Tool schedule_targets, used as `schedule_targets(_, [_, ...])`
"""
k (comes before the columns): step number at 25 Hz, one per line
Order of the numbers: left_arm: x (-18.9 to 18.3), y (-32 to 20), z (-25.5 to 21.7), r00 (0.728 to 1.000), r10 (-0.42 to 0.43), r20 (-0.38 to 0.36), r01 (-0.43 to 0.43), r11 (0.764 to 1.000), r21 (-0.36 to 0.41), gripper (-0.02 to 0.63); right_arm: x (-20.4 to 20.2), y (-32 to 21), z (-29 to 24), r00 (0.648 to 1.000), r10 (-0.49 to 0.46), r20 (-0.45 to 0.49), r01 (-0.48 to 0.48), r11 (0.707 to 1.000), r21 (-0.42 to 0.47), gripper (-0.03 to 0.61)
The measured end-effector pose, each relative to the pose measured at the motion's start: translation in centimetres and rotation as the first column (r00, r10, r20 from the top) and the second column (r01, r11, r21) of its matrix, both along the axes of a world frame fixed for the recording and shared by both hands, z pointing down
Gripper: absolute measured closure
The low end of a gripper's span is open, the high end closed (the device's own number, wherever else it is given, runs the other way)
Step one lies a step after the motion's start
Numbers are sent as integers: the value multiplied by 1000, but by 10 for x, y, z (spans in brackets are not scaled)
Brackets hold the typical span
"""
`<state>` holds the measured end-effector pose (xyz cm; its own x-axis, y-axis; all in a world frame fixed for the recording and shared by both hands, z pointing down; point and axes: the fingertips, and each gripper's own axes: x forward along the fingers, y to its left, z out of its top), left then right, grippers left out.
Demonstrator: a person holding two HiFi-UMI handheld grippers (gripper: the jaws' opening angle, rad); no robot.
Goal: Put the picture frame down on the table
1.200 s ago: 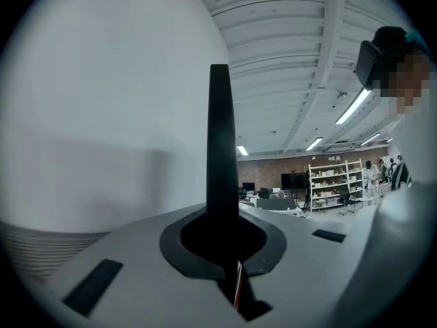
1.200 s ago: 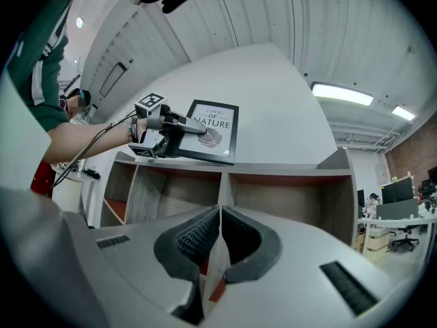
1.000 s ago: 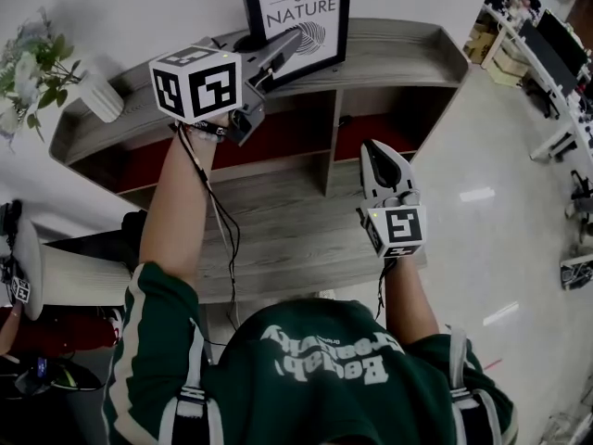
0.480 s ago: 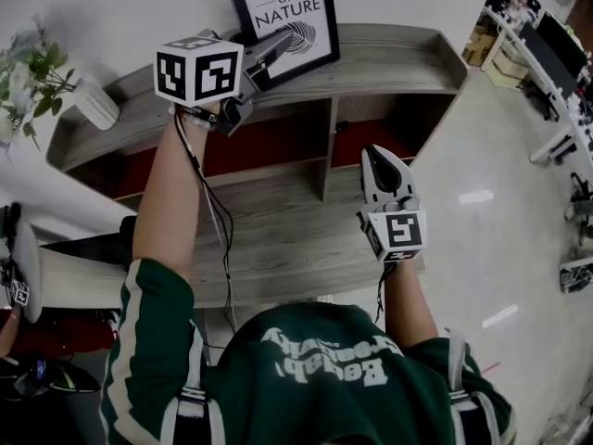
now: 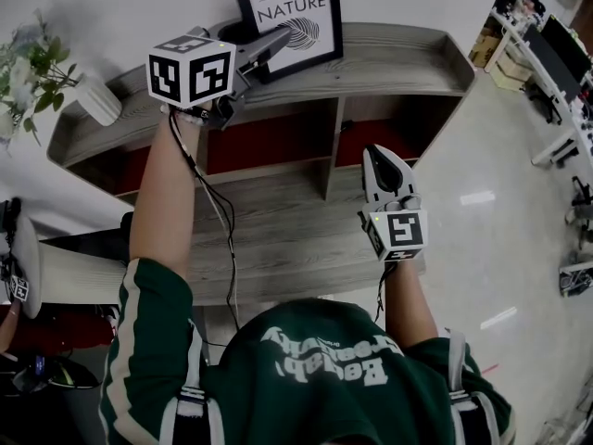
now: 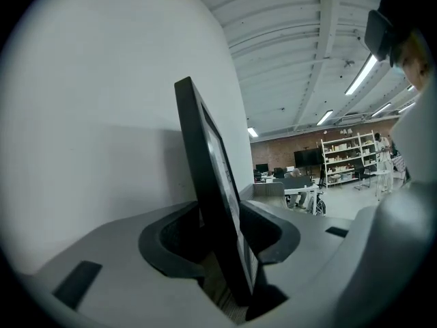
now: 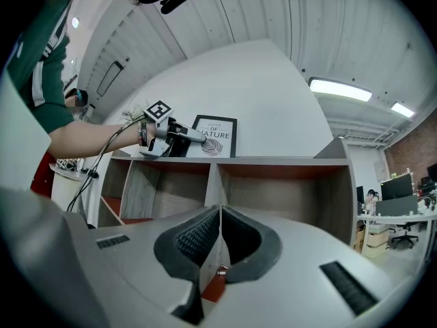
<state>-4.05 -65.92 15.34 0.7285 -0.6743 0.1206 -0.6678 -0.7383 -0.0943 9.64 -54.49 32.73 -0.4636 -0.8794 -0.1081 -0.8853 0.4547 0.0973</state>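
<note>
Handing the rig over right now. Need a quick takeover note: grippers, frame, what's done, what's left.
Left gripper: jaws closed on the lower part of the picture frame.
Right gripper: shut, empty, held in front of the shelf unit.
Frame: upright on the shelf unit's top, tilted back toward the wall. Its bottom edge looks seated on the wood.
Done: frame is at the surface.
Left: open the left jaws, back off, check that the frame stands.

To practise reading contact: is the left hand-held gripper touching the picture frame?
Touching. The left gripper view shows the picture frame standing between the jaws of the left hand-held gripper, with the pads closed against its front and back faces.
</note>
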Motion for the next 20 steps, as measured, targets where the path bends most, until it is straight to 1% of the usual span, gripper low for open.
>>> schedule_targets(3, [-4,5,0,1000,9,-3,-9,1000,1,416,-4,0,-1,1000,-5,0,5,1000,2,541])
schedule_targets(8, [-9,14,2,1000,21,15,-21,1000,3,387,-14,2,-2,1000,-19,-2,19,1000,5,541])
schedule_targets(13, [-22,21,4,1000,6,17,-5,1000,-4,338,-21,6,-5,1000,-26,-4,26,1000,10,541])
schedule_targets(16, [-30,23,5,1000,-11,18,11,1000,-10,323,-27,9,-7,999,-31,-3,32,999,12,541])
schedule_targets(18, [-34,24,7,999,-21,28,21,1000,-14,309,-31,11,-7,999,-37,-4,37,999,14,541])
schedule_targets(20, [-37,28,9,999,-14,40,15,1000,-23,298,-36,13,-8,999,-44,-5,44,999,16,541])
